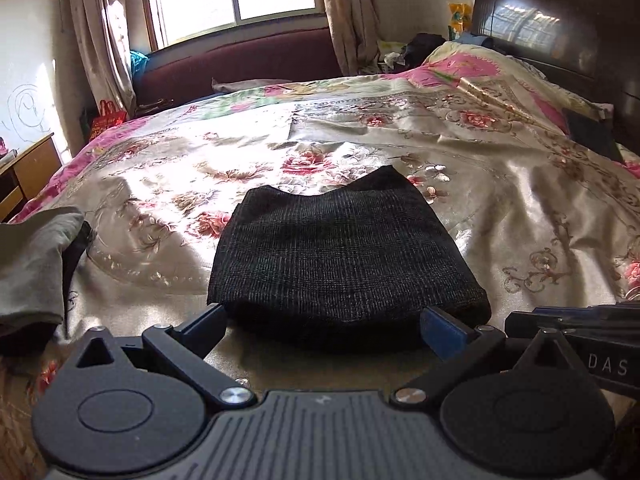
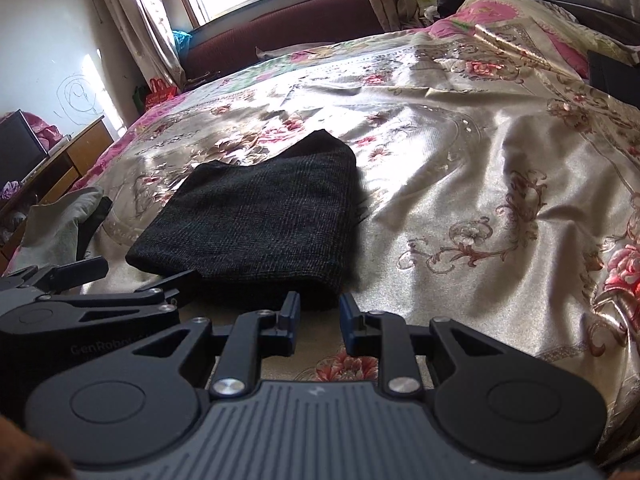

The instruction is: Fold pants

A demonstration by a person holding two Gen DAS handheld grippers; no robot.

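Pants [image 1: 344, 256] lie folded on bedspread [image 1: 520, 216]; left gripper [image 1: 326, 326] spread wide.

We can't see the front edge of the pants [image 1: 344, 256] behind the jaws. The gray cloth [image 1: 32, 264] is cut off at the side.

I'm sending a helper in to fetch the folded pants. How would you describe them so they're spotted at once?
Start at the big bed with the shiny floral bedspread. On its near part lies a dark folded bundle, the pants. Unlike the loose grey garment crumpled at the bed's left edge, they are near-black with a fine woven check, folded into a neat, thick rectangle.
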